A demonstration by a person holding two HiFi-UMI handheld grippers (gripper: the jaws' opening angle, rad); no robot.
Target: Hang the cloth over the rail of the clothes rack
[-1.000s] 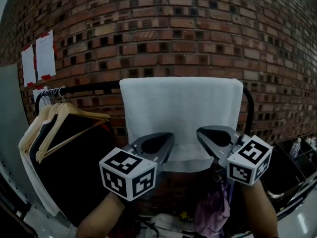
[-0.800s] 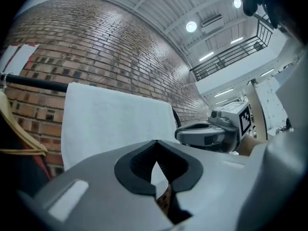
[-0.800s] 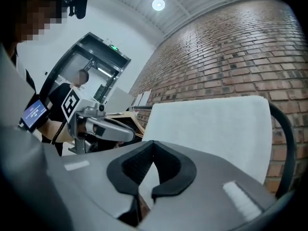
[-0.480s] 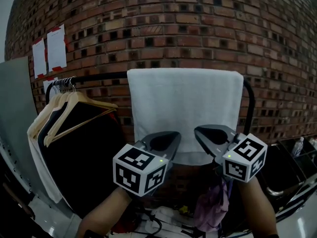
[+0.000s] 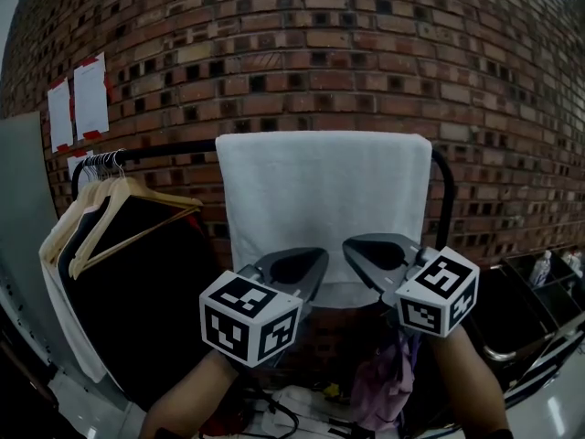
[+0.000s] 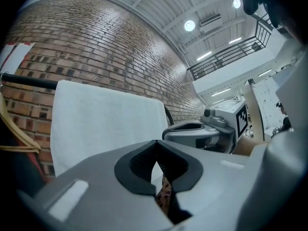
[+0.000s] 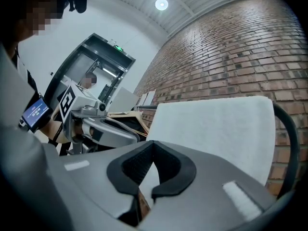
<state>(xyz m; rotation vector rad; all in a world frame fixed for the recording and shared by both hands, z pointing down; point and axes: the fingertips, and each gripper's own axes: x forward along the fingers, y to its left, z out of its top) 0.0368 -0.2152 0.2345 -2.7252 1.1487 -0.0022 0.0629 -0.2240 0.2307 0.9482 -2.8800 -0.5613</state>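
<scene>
Ahead of both gripper tips, the white terry cloth (image 5: 324,204) hung draped over the black metal rail of the clothes rack (image 5: 174,149), spread flat in a broad panel against the red brick wall (image 5: 366,53). I had the left gripper (image 5: 309,262) and the right gripper (image 5: 358,250) held side by side just below the middle of that cloth, noses pointed up at it, with its lower hem passing behind their tips in the head view. Neither was gripping anything. In the left gripper view the jaws (image 6: 155,146) met at the tip with only a thin slit further in, and nothing sat between them. The right gripper view showed the same (dark pads together, cloth beyond them rather than in them) (image 7: 153,147). Each gripper could see the other beside it, the right one (image 6: 202,131) just off the left gripper's right side, and the left one (image 7: 96,124) off the right gripper's left. The cubes with square markers (image 5: 249,318) (image 5: 439,291) rode nearest to me, above the person's forearms.

Well to the left of the left gripper, pale wooden hangers (image 5: 137,210) carried dark garments (image 5: 137,309) on the same rail. Above them two white paper sheets with red tape (image 5: 90,94) were stuck to the wall. Below the right gripper hung a bunched purple fabric (image 5: 379,382).
</scene>
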